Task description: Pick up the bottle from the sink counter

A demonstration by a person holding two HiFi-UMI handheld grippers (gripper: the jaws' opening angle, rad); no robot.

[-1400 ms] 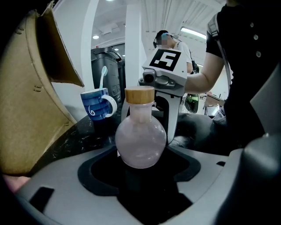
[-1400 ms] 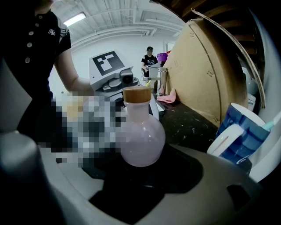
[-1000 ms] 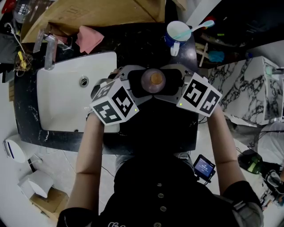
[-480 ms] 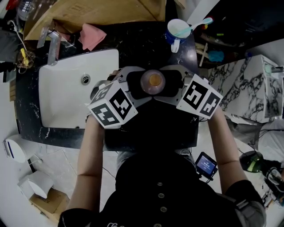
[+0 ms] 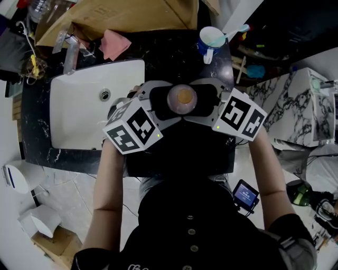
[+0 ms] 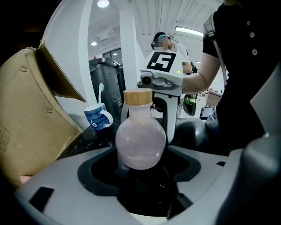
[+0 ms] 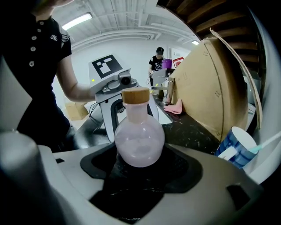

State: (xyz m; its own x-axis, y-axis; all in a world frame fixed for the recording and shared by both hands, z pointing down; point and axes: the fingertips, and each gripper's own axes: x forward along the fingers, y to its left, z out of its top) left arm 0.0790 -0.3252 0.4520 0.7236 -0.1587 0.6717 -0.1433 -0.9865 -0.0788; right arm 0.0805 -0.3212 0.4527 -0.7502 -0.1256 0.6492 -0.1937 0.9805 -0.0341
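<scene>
A round pink bottle (image 5: 182, 97) with a wooden cap stands upright on the black sink counter (image 5: 179, 153). My two grippers face each other across it. The left gripper (image 5: 161, 101) reaches in from the left, and the bottle (image 6: 140, 140) sits between its jaws. From the right comes the right gripper (image 5: 205, 100), with the bottle (image 7: 139, 141) in the gap between its jaws. Both grippers are open, and their dark notched pads stand wider than the bottle's belly. Each gripper view shows the other gripper behind the bottle.
A white sink basin (image 5: 87, 113) with a tap (image 5: 71, 52) lies left of the bottle. Behind it are a blue mug (image 5: 210, 39) holding a spoon, a pink cloth (image 5: 115, 43) and a large cardboard sheet (image 5: 121, 15). The counter's front edge is close to my body.
The head view has shifted slightly, so the sink sits a little further right in the picture. The grippers and the bottle keep the same places relative to each other.
</scene>
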